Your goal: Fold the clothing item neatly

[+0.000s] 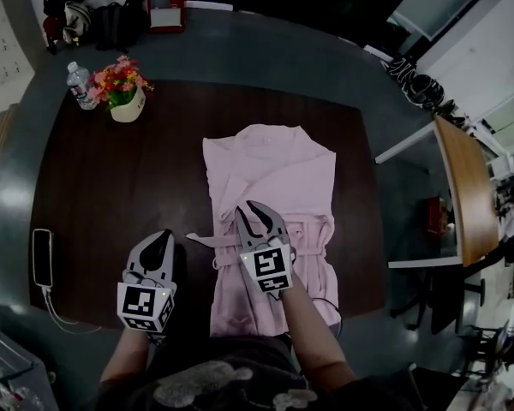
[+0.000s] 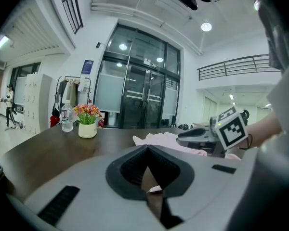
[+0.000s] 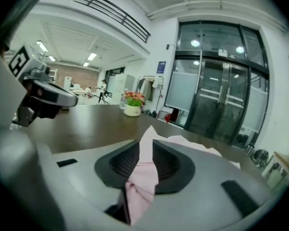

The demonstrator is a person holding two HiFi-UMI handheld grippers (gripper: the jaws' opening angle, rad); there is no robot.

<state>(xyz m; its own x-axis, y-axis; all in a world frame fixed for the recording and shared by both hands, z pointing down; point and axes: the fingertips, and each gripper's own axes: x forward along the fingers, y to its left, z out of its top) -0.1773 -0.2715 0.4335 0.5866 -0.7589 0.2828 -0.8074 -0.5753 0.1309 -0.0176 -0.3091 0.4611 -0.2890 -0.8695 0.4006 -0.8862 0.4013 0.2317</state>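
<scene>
A pink robe (image 1: pixel 270 174) lies flat on the dark table (image 1: pixel 111 187), collar at the far end, its belt (image 1: pixel 204 241) trailing off to the left. My right gripper (image 1: pixel 250 212) hovers over the robe's waist. Its jaws stand a little apart, and a fold of pink fabric (image 3: pixel 143 170) rises between the pads. My left gripper (image 1: pixel 161 238) is shut and empty over bare table, just left of the robe's lower half. In the left gripper view, the right gripper (image 2: pixel 202 136) shows over the pink cloth (image 2: pixel 159 138).
A pot of flowers (image 1: pixel 122 88) and a water bottle (image 1: pixel 80 84) stand at the table's far left corner. A phone (image 1: pixel 42 258) on a cable lies near the left edge. A wooden side table (image 1: pixel 463 187) stands to the right.
</scene>
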